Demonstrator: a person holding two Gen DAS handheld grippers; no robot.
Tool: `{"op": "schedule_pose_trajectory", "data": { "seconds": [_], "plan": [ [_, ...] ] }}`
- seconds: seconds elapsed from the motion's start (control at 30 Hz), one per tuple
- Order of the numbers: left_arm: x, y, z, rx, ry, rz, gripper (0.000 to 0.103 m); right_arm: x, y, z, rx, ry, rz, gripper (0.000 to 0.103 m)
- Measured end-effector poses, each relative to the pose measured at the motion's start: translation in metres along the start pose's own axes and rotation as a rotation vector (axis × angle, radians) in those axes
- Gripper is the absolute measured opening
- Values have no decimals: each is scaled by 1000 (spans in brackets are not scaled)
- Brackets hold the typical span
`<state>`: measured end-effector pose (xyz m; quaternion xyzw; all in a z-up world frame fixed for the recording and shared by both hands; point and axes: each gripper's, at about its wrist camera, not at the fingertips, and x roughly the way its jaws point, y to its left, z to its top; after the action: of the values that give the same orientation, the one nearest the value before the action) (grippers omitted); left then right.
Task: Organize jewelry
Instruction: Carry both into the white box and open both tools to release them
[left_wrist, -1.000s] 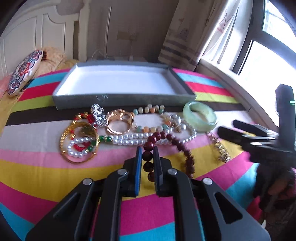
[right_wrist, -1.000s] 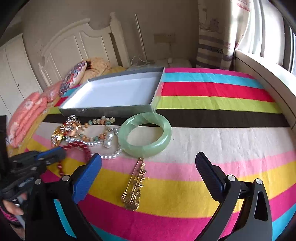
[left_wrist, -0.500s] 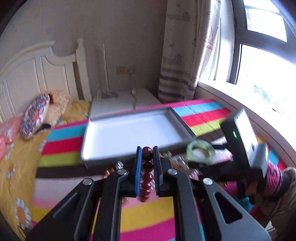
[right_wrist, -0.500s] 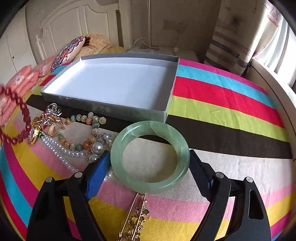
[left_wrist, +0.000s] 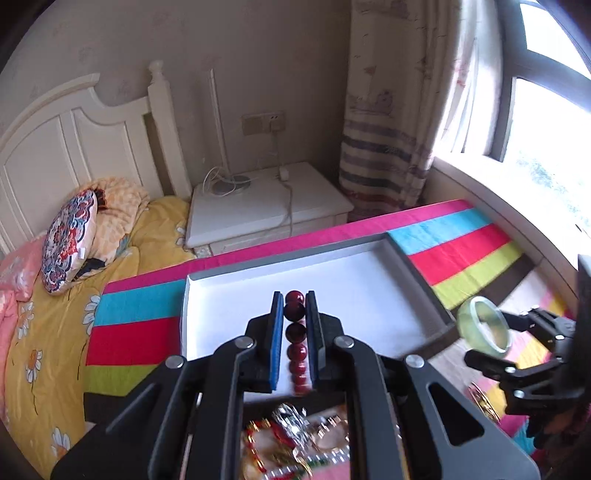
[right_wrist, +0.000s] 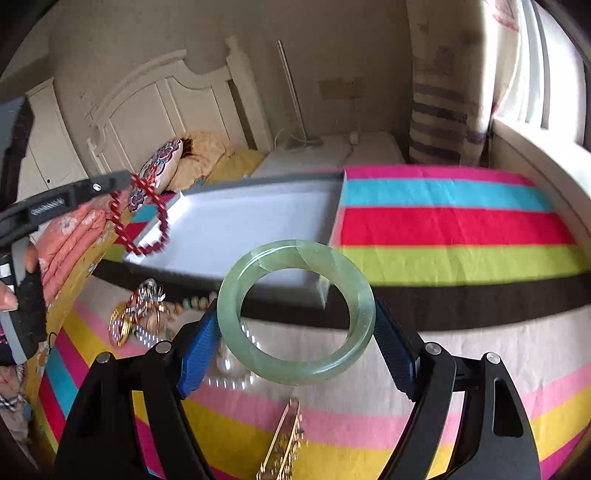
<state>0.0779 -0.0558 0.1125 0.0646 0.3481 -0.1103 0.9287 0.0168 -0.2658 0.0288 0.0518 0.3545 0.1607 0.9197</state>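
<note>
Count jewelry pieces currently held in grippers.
2: red bead bracelet in the left gripper above the tray; green bangle in the right gripper.

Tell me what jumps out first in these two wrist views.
The pale green bangle, clamped between the right gripper's blue pads and lifted above the striped cloth, fills the right view. In the left view, the left gripper pinches a strand of dark red beads over the white-lined tray. A heap of pearls and gold pieces lies in front of the tray.
</note>
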Motion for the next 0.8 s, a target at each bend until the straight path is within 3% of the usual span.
{"op": "schedule_pose_trajectory", "data": {
  "seconds": [0.3, 0.4, 0.47, 0.53, 0.57, 0.63, 0.73, 0.8],
  "plan": [
    [70, 26, 11, -24, 94, 26, 11, 74, 29, 55, -70, 63, 26, 77],
    [92, 43, 7, -52, 128, 58, 12, 98, 35, 62, -108, 113, -11, 78],
    [101, 54, 1, -78, 149, 75, 24, 110, 36, 63, -139, 146, -58, 79],
    [102, 63, -6, -90, 145, 82, 57, 109, 35, 63, -144, 143, -52, 87],
    [100, 65, -9, -85, 136, 86, 62, 106, 34, 62, -139, 133, -37, 91],
    [97, 67, -17, -70, 130, 79, 65, 96, 34, 61, -136, 101, -21, 91],
    [95, 66, -29, -56, 134, 84, 65, 80, 35, 58, -153, 63, -11, 78],
    [93, 66, -35, -55, 134, 88, 65, 76, 35, 54, -150, 62, -9, 76]
  ]
}}
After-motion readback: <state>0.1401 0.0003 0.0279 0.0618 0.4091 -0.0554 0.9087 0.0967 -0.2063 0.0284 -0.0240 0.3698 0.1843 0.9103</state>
